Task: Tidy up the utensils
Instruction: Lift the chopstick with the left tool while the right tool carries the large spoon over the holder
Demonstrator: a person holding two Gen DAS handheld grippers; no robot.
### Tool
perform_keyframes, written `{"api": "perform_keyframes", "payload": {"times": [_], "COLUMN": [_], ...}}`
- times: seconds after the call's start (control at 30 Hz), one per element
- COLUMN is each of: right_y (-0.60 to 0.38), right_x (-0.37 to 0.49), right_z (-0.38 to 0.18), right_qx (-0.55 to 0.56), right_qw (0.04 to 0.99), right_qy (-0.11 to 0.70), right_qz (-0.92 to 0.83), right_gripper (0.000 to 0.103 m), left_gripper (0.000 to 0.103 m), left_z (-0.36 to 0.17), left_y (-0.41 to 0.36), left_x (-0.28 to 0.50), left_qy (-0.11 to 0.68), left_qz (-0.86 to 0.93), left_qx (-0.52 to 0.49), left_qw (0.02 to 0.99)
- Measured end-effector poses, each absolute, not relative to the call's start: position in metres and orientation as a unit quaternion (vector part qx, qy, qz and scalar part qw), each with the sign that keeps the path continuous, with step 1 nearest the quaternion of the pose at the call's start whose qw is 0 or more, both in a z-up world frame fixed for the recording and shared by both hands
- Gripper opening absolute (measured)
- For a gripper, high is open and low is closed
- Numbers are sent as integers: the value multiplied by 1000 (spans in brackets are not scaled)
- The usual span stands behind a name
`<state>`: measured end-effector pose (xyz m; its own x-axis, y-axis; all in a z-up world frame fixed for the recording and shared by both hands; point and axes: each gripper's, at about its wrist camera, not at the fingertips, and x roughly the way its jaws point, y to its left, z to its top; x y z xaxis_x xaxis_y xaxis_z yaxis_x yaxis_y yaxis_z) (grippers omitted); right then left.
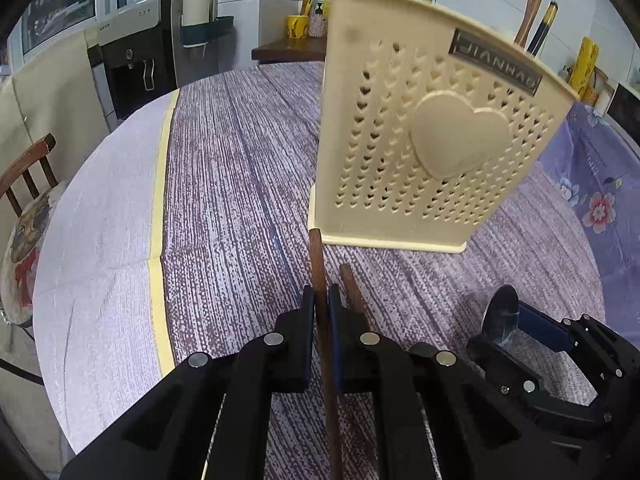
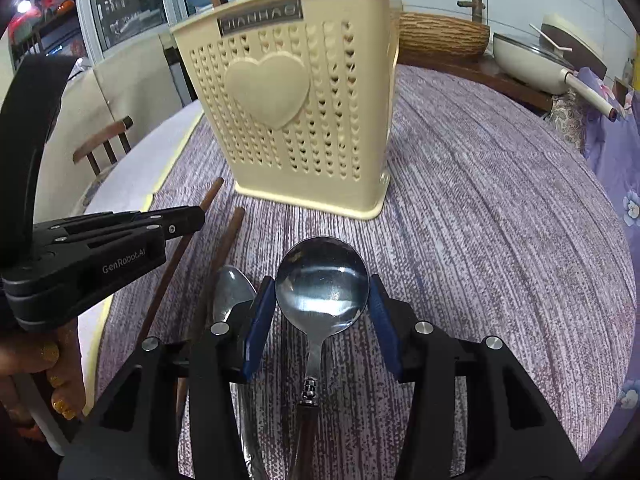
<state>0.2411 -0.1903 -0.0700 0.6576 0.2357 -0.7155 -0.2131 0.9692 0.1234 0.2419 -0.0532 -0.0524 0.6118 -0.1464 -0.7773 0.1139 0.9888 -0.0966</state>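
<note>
The left tongs [image 1: 320, 304] are clenched on a thin dark-brown wooden chopstick [image 1: 319, 264], pinching it along the shaft with the tip reaching toward the foot of the cream perforated plastic utensil holder with a raised heart on its face [image 1: 440, 128]. A second brown chopstick [image 1: 352, 288] lies on the desk just beside the first, at its right. The chopstick is judged light, stiff and smooth — a narrow round rod that can twist or slide between flat pads, so a hold near mid-shaft with firm pressure suits it best. The right tongs [image 2: 322, 304] stand part-open around the bowl of a polished round steel spoon with a dark handle [image 2: 322, 280]; the blue pads [image 2: 260, 320] sit close at either side, and contact with the bowl's rim cannot be confirmed, so the spoon reads as bracketed rather than gripped. The spoon is judged rigid, heavier than the chopstick and slippery on its curved metal; the narrow neck below the bowl offers a surer purchase. A second steel spoon [image 2: 232, 292] lies just to the left of it. All rests on the desk under a purple mottled cloth [image 2: 480, 200], in front of the upright holder. Both tongs pitch steeply downward toward the desk, side by side — a hand with gold-painted nails [image 2: 48, 372] grips the left tool.
</note>
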Motion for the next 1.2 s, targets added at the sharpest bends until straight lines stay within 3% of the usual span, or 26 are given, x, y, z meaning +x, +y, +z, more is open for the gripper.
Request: {"api": "perform_keyframes", "payload": {"times": [0.43,1.2], "right_y": [-210,-212], "right_x": [210,194], "right_z": [-8,32], "right_qx": [36,51], "right_qw": [940,945], "right_qy": [303,271], "right_qz": [150,177], "right_gripper": [48,47], "left_gripper": [8,7], "left_z": [13,67], "left_y": [-45,-28], "left_x": [204,167], "left_qy": [346,253], "left_qz": [-118,-128], "left_qx": [-47,-50], "left_qw": [930,958]}}
